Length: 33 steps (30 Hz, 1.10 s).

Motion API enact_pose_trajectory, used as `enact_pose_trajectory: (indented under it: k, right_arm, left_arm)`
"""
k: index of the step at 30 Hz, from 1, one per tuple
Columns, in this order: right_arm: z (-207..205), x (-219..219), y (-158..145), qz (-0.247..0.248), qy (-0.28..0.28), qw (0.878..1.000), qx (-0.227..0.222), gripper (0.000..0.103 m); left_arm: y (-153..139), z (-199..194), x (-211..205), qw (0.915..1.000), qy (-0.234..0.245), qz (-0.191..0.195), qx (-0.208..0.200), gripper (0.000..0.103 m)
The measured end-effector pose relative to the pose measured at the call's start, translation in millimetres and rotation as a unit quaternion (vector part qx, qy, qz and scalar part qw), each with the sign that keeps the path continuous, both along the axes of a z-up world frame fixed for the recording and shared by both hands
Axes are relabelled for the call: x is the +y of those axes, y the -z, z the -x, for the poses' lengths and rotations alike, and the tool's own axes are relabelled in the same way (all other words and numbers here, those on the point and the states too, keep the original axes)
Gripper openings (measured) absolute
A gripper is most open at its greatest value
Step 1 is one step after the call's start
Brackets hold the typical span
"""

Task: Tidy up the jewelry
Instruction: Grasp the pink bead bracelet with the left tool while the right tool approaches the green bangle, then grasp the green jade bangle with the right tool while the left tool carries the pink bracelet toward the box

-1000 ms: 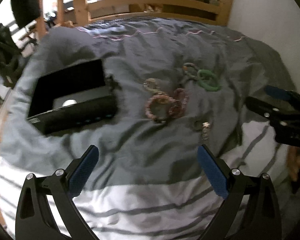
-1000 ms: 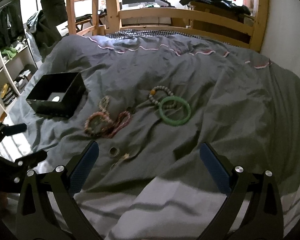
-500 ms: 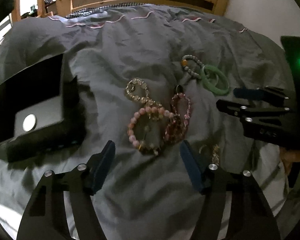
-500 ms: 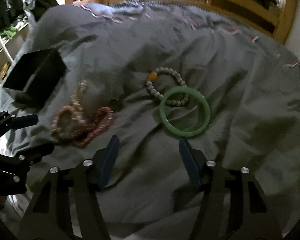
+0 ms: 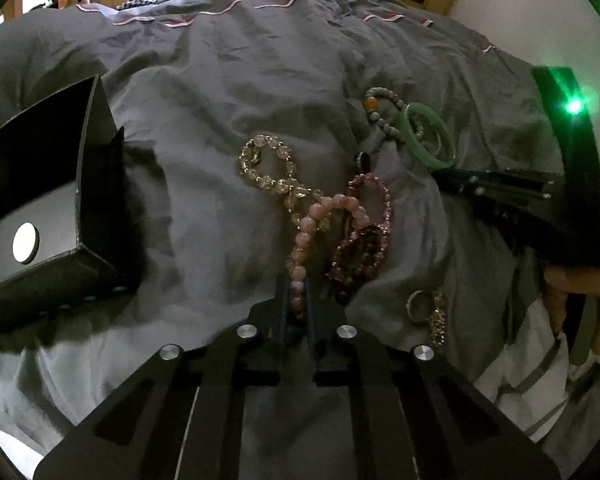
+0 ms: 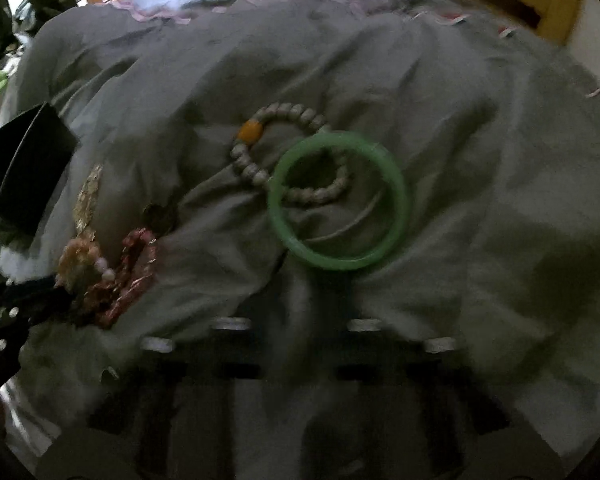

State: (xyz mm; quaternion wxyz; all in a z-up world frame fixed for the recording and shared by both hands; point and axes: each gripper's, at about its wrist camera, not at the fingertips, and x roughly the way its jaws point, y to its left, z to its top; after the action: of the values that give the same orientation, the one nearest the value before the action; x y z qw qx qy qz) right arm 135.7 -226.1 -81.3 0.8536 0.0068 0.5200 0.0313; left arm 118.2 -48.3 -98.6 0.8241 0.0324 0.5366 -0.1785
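Left claw [image 5: 296, 300]: clamped on pink bead bracelet [image 5: 320, 216], on bed [image 5: 220, 100]. Right claw [image 6: 300, 320]: still narrowing, blurred; green bangle [image 6: 339, 200] just ahead, contact unclear.

Green bangle [image 6: 339, 200] overlapping grey bead bracelet [image 6: 288, 152] on grey duvet [image 6: 480, 140], pink bracelets [image 6: 112, 272] left, black box [image 6: 24, 176] far left.

Both tongs have come down toward the bed from higher up, so the jewelry now fills much more of each view. The left tongs [image 5: 296, 300], spread wide a second ago, have clamped together on the near end of the pink bead bracelet [image 5: 320, 216]. The right tongs [image 6: 320, 280], equally wide before, are closing at the near rim of the green bangle [image 6: 340, 200]; motion blur hides any contact.
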Motion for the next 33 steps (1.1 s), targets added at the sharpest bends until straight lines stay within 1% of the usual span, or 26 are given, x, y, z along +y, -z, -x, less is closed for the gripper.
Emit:
enact_pose_trajectory:
  k: [1,5,10,13,14,15,17,21,23,24,25,27,28,29,30,31,32,33]
  right_arm:
    - [-2,-3,-2,-0.006,-0.001,1.000,-0.004,0.004]
    - [2,-5,-18,-0.039,0.000,0.999,-0.034,0.001]
    - [11,-5,-55,-0.084,-0.011,0.992,-0.093,0.001]
    - [19,-1,-69,-0.099,-0.018,0.988,-0.113,0.001]
    - [12,1,-70,-0.101,-0.018,0.988,-0.115,0.001]
    - [14,2,-73,-0.107,-0.021,0.987,-0.117,0.001]
    - [9,3,-74,-0.113,-0.024,0.986,-0.122,0.001]
    - [17,12,-89,-0.110,-0.036,0.982,-0.146,0.001]
    - [20,13,-93,-0.116,-0.041,0.981,-0.148,0.001]
    - [19,14,-94,-0.102,-0.042,0.985,-0.135,0.001]
    - [20,16,-95,-0.074,-0.036,0.988,-0.131,0.002]
    - [22,18,-98,-0.027,-0.031,0.989,-0.141,0.008]
    - [22,18,-99,-0.012,-0.033,0.989,-0.146,0.021]
    - [20,19,-100,-0.003,-0.037,0.988,-0.151,0.041]
    - [15,21,-100,0.003,-0.042,0.987,-0.155,0.053]
    - [9,23,-99,0.004,-0.047,0.986,-0.157,0.072]
    - [3,24,-95,0.006,-0.052,0.987,-0.155,0.075]
    - [-7,28,-88,0.017,-0.057,0.988,-0.145,0.075]
  left_arm:
    - [-2,1,-1,1.0000,0.002,0.003,0.000,0.008]
    - [-18,10,0,0.9997,0.010,0.015,-0.015,0.008]
    - [-46,18,8,0.9986,0.004,0.037,-0.039,0.008]
    - [-58,22,13,0.9978,-0.002,0.044,-0.050,0.008]
    - [-62,23,15,0.9975,-0.004,0.047,-0.053,0.008]
    - [-65,25,16,0.9973,-0.005,0.049,-0.055,0.008]
    - [-72,30,19,0.9970,-0.008,0.050,-0.060,0.008]
    - [-86,33,26,0.9959,-0.013,0.053,-0.073,0.008]
    - [-90,33,29,0.9954,-0.015,0.056,-0.077,0.008]
    - [-91,33,31,0.9953,-0.016,0.054,-0.078,0.008]
    - [-92,33,32,0.9953,-0.017,0.050,-0.082,0.008]
    - [-91,34,32,0.9953,-0.018,0.044,-0.085,0.008]
    - [-91,34,32,0.9953,-0.018,0.043,-0.085,0.008]
    - [-92,34,33,0.9952,-0.017,0.043,-0.086,0.008]
    - [-93,34,33,0.9950,-0.017,0.044,-0.089,0.008]
    - [-94,35,34,0.9948,-0.016,0.044,-0.090,0.008]
    - [-94,35,35,0.9947,-0.016,0.045,-0.091,0.008]
    - [-95,35,36,0.9946,-0.016,0.046,-0.092,0.008]
